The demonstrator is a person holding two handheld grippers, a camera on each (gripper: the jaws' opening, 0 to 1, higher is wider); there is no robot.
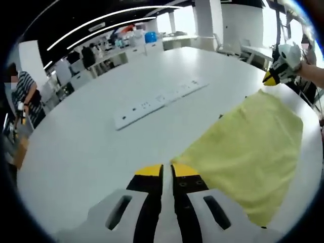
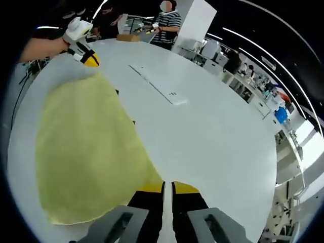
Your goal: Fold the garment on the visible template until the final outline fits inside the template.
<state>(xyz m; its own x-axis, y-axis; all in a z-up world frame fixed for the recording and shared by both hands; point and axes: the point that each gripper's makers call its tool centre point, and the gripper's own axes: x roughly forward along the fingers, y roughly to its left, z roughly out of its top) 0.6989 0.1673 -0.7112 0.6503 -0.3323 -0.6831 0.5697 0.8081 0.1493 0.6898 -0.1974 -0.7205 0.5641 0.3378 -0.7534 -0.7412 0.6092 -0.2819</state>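
Left gripper [image 1: 167, 171], bottom centre of the left gripper view, is pinching a corner of the yellow garment [image 1: 248, 147], jaws pressed together. Right gripper [image 2: 168, 186], bottom centre of the right gripper view, is likewise clamping a corner. Garment is lying flat on the white table [image 1: 91, 147]; a white power strip [image 1: 159, 101] is sitting upper-centre.

Broad white table [image 1: 91, 147] with a flush socket strip [image 1: 161, 100] near mid-surface. Beyond its far edge, desks [image 1: 126, 50] with clutter, white columns [image 1: 205, 20], bright windows [image 1: 185, 17]. Dark ceiling crossed by long light strips [image 1: 111, 23]. Standing person in stripes [image 2: 164, 28].
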